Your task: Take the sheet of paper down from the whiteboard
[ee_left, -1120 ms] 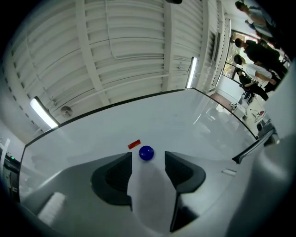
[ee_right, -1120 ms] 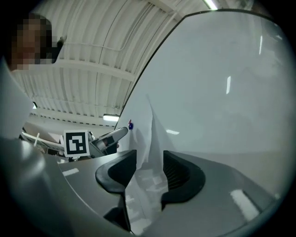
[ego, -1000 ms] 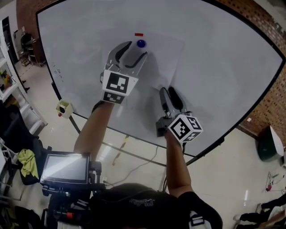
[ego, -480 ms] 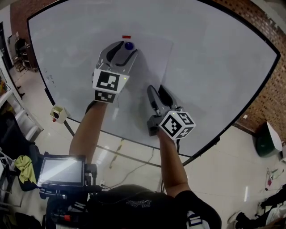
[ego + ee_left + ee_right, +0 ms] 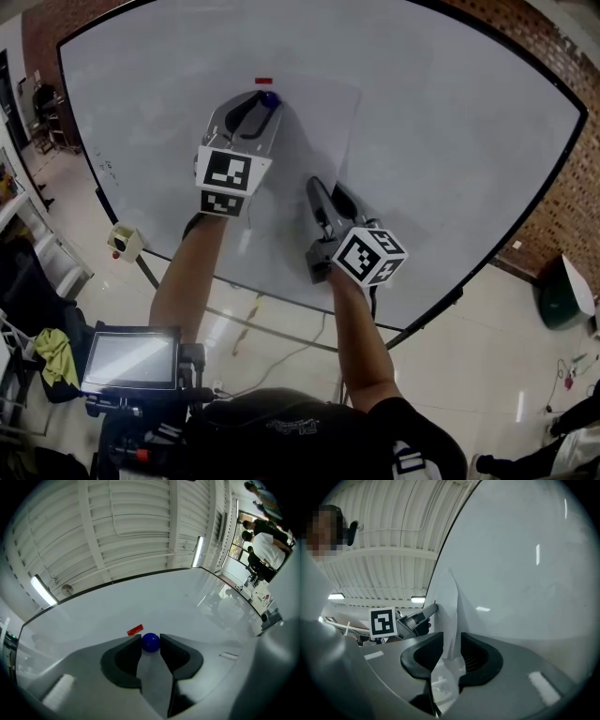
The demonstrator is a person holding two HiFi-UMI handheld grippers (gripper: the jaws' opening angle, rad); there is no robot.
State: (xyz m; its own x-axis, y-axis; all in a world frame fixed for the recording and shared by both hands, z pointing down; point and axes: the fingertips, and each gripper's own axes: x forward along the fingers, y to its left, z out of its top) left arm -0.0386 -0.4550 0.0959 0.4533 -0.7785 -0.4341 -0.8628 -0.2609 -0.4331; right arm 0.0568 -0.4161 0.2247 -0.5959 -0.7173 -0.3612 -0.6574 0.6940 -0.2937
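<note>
While both jaw pairs are closing, the left gripper view shows the left gripper (image 5: 150,639) with tips touching the blue magnet (image 5: 150,642) near the top edge of the sheet of paper (image 5: 319,127). The right gripper (image 5: 451,645) straddles its lifted lower edge, pads not pinching, which the head view misses. Whiteboard (image 5: 450,112), brick wall (image 5: 574,217) right.

Your left gripper (image 5: 150,638) has its jaws closing on the blue ball magnet (image 5: 150,642), with a tip against each side of it. The magnet sits on the whiteboard (image 5: 154,597). A small red strip (image 5: 135,630) lies just up and left of the magnet, and people (image 5: 265,541) are far to its upper right
</note>
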